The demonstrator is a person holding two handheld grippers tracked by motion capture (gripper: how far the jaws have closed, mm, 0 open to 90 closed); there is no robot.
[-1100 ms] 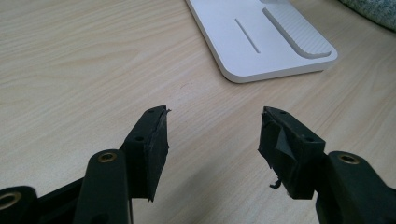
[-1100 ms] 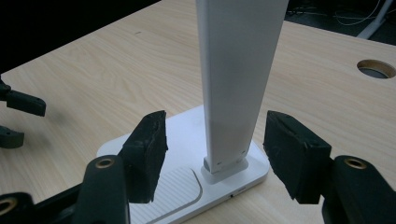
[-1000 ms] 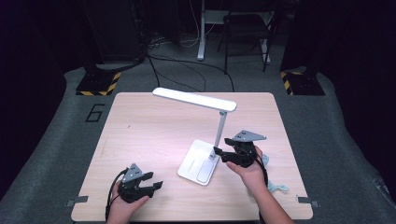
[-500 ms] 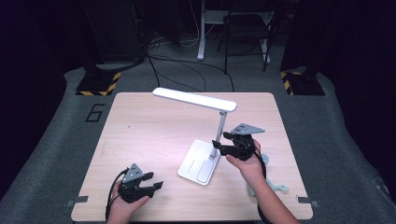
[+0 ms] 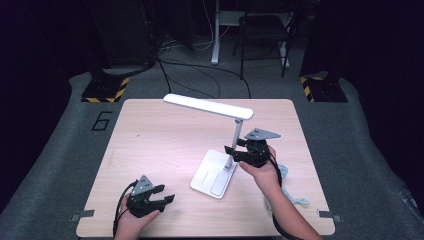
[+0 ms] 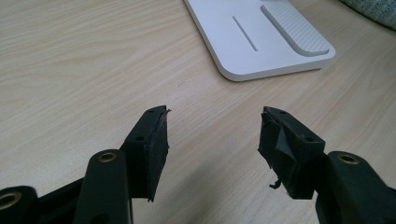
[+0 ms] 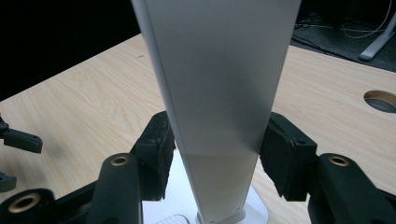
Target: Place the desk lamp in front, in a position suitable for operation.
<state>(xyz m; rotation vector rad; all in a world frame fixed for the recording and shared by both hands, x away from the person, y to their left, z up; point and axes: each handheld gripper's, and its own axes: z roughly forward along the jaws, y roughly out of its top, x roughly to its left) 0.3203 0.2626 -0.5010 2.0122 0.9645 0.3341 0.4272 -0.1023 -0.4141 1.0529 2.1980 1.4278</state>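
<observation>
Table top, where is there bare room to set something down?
The table is bare left of the lamp base and under its light bar, up to the far left corner. It is crowded near the right edge, where the right hand-held gripper brackets the lamp's post.

My right gripper [image 7: 217,154] jaws, just closing, press both sides of the white lamp stem [image 7: 217,93] above the table [image 7: 93,107].

We see wide bare table [image 5: 150,135] left of lamp base [image 5: 212,174], free passage there. Lamp head [image 5: 207,106] overhangs table's far middle, blocking high passes. Lamp stem [image 7: 219,93] fills gap between right gripper [image 5: 231,153] jaws.
</observation>
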